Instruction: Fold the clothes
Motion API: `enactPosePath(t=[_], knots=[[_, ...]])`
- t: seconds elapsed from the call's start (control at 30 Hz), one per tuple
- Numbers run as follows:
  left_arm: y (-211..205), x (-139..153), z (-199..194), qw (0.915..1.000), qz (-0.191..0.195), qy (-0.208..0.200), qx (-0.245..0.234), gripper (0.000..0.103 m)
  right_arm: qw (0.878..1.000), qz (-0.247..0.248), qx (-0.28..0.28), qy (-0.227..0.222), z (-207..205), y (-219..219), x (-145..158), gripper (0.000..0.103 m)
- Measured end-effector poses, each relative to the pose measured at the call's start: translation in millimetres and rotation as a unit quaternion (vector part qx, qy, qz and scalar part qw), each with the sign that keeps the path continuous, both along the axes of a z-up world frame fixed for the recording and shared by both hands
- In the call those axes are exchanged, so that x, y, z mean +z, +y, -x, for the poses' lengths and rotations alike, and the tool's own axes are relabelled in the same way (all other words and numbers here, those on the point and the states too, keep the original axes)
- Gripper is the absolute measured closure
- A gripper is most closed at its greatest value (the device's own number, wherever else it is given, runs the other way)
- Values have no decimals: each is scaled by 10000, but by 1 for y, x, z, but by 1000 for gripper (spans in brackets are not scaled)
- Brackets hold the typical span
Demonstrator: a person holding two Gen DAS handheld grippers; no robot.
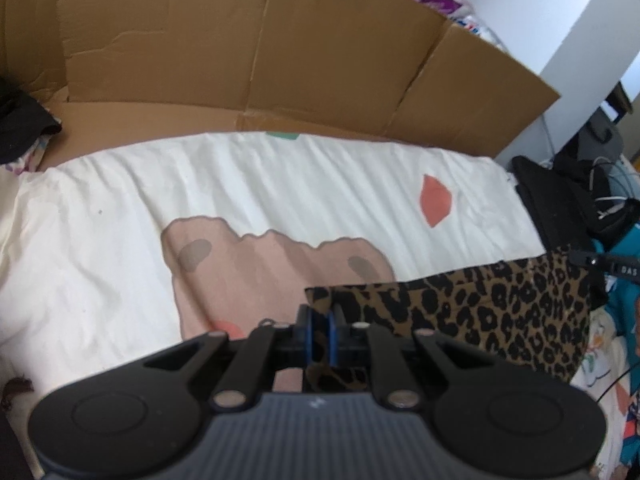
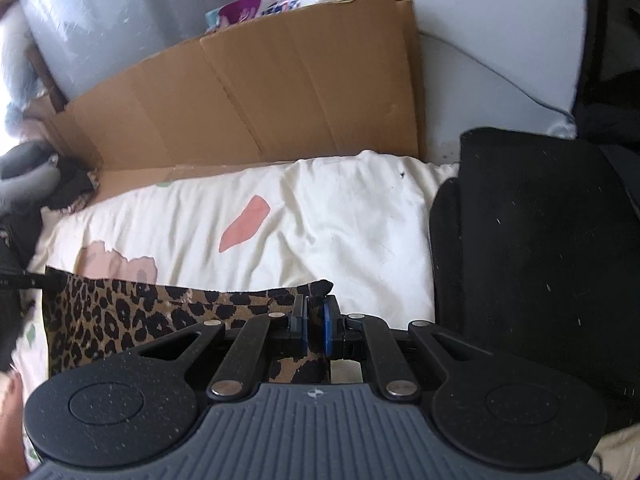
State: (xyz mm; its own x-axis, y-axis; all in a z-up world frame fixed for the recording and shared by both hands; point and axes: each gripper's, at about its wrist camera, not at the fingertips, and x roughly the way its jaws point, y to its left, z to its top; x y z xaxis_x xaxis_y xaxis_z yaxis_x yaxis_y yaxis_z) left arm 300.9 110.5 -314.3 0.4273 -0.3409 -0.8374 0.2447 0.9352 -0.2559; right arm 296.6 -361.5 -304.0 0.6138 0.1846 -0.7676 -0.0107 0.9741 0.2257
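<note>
A leopard-print garment lies stretched across a cream bed sheet with pink and coral patches. My left gripper is shut on the garment's left corner. In the right wrist view the same leopard-print garment runs leftward, and my right gripper is shut on its right corner. The cloth hangs taut between the two grippers, low over the sheet. The other gripper's tip shows at the far right of the left wrist view.
Flattened cardboard stands along the back of the bed. A black chair or bag sits to the right. Dark clothes lie at the left edge. Cables and dark gear are at the right.
</note>
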Motion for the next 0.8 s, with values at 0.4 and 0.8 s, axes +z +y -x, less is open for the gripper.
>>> enactPosePath(t=[0.4, 0.8], knots=[[-2, -47, -8, 9996, -72, 291, -16, 94, 9993, 197, 240, 201, -18, 5, -37, 97], [2, -41, 0, 9996, -112, 197, 146, 86, 9999, 82, -64, 134, -4, 3, -44, 71]])
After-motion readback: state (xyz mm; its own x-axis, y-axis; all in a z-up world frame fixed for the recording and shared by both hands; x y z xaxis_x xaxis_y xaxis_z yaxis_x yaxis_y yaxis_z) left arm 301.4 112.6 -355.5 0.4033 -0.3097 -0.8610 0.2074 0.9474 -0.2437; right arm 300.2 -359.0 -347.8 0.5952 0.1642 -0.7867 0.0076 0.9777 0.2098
